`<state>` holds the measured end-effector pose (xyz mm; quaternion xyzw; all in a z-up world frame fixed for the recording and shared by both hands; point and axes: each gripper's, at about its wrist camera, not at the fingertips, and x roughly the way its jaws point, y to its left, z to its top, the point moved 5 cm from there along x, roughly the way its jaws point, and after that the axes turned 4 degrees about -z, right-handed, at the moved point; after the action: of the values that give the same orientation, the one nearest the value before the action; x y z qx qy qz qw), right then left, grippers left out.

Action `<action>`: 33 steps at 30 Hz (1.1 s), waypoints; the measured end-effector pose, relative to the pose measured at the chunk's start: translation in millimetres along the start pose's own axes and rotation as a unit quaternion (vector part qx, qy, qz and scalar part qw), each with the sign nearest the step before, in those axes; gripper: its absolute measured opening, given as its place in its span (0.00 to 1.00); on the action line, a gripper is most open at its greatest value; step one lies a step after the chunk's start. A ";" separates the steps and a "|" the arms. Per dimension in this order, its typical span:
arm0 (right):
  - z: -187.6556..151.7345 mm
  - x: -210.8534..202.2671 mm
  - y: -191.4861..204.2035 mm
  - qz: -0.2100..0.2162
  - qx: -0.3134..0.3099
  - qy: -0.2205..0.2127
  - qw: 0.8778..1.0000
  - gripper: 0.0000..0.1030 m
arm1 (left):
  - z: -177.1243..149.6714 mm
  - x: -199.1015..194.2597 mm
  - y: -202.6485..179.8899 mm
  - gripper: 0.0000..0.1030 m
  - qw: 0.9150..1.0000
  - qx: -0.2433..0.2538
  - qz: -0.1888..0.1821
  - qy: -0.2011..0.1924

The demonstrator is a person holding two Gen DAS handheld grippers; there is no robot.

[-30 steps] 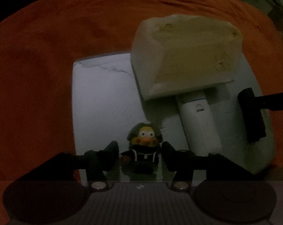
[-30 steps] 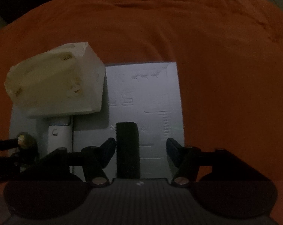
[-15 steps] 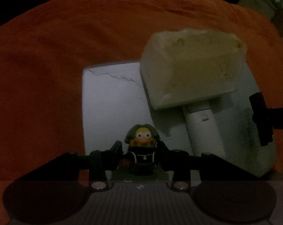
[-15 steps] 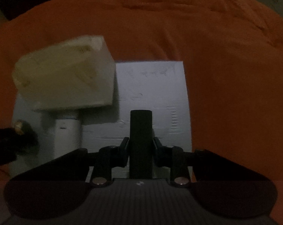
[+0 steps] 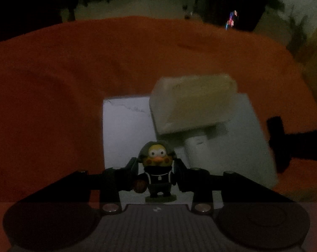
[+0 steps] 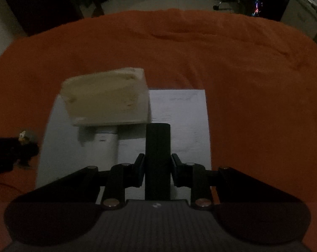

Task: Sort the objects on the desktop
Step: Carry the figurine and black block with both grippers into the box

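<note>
As the dim light held over the orange cloth [image 6: 242, 84], the left gripper [image 5: 157, 175] was clamped tight on a small duck figurine [image 5: 157, 168], its fingers pressed against the toy's sides, the toy upright with its round base clear of the white board [image 5: 124, 130] behind it. Over on the other side, the right gripper [image 6: 157, 173] was squeezed shut around a dark rectangular bar [image 6: 157, 159], which stuck straight out forward between the fingers. Just beyond lay a white cylindrical bottle [image 6: 107, 147] on the board. Farther back, a cream-coloured box [image 6: 105, 98] sat over the bottle's far end. Past the cloth, the room was too dark to read.
</note>
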<state>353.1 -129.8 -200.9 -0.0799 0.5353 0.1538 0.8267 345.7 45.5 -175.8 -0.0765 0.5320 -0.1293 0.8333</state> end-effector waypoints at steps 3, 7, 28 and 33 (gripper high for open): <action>-3.8 -26.1 2.4 0.029 0.007 -0.017 0.999 0.27 | -7.9 -22.4 -3.7 0.31 1.000 -0.013 -0.016 -0.010; -5.2 -69.6 15.0 0.082 -0.024 -0.043 0.995 0.27 | -20.3 -43.3 -16.5 0.31 0.997 -0.007 -0.072 0.019; -128.8 -86.9 19.1 0.107 -0.034 0.019 0.993 0.27 | -130.4 -69.6 -68.1 0.31 0.998 0.054 -0.033 0.004; -171.8 -65.3 20.1 0.090 -0.015 0.058 0.994 0.27 | -157.1 -68.5 -75.5 0.31 0.998 0.054 -0.014 0.003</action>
<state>173.7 -172.9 -212.0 -0.0525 0.5847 0.2306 0.7760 165.7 -4.7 -162.7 -0.0383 0.5259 -0.1704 0.8324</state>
